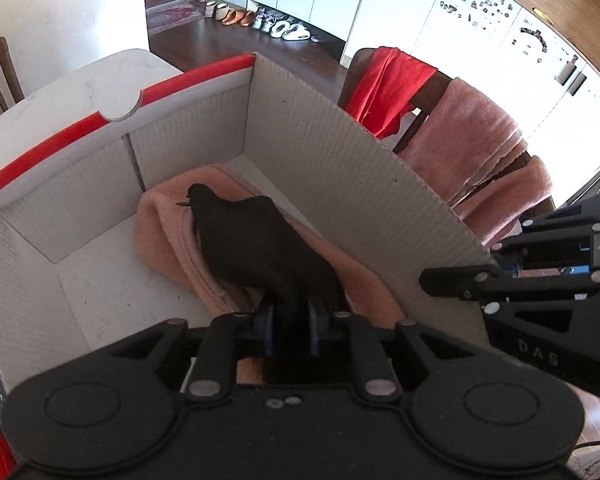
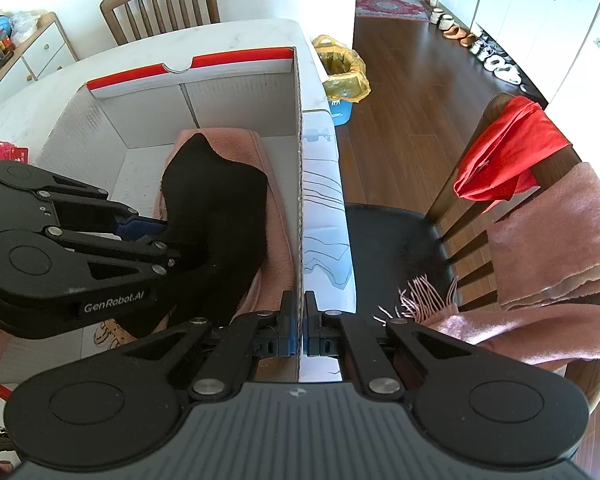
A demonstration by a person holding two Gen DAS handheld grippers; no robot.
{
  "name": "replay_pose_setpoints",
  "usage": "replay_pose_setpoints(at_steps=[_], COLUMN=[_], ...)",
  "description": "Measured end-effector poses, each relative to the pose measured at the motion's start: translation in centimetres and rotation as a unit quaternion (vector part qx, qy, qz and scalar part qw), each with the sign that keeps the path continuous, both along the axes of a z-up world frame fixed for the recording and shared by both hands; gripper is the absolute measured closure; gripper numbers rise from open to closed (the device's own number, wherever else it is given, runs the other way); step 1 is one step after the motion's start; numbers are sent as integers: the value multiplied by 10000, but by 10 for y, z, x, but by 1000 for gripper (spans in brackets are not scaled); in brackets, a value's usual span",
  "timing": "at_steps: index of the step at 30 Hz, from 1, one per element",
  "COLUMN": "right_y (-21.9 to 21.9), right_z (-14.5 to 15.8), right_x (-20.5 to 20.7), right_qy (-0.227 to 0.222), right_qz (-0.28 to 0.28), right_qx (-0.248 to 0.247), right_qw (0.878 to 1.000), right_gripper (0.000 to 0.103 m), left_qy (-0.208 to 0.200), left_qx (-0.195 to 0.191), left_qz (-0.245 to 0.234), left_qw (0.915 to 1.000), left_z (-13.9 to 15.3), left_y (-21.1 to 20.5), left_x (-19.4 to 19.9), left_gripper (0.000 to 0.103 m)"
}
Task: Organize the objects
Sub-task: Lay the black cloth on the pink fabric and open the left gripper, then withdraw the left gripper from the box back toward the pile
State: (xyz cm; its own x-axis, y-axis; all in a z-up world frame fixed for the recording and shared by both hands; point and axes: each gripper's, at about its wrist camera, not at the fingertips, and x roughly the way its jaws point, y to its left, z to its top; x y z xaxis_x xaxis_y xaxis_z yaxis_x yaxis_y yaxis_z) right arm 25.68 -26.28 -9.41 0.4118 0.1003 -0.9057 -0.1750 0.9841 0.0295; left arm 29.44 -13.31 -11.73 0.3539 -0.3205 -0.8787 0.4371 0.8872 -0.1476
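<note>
An open cardboard box (image 1: 320,136) with a red rim stands on the white table (image 2: 236,36). A folded pink towel (image 1: 160,232) lies on its floor, and a black cloth (image 1: 252,240) is draped over the towel. My left gripper (image 1: 292,320) reaches down into the box, its jaws a little apart with the near end of the black cloth (image 2: 216,208) lying between them. From the right wrist view the left gripper (image 2: 168,240) comes in from the left. My right gripper (image 2: 301,328) is shut on the box's right wall (image 2: 300,200), one pad on each side; it also shows as the right gripper (image 1: 500,258).
A wooden chair (image 2: 472,184) to the right of the table carries a red cloth (image 2: 508,148) and a pink fringed scarf (image 2: 552,248). A bin with a yellow bag (image 2: 342,70) stands on the wood floor. Another chair (image 2: 160,0) stands at the table's far side.
</note>
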Motion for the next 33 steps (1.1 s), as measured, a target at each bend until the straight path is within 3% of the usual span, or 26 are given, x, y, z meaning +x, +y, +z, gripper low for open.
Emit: replay_pose_setpoints(at_steps=[10,14,25,33], right_y=[-1,0,1,1], right_z=[-1,-1,1,3], right_x=[-1,-1,-2,-2], right_qy=[-2,-7,-24,-29], right_qz=[1,8,7,3], right_qx=[-45,-74,-91,-82], right_qw=[10000,10000,10000,10000], right_gripper=[100,100,100,100], left_qy=[-190,-364,-713,-1148], left_qx=[-80,-131,-546,-435], left_qz=[0,54,199,787], left_qw=[9998,9992,9958,9893], left_z=[10,21,61,85], left_y=[4,9,35,69], left_x=[-10,-16,-43,-62], left_gripper=[66,50,44,40])
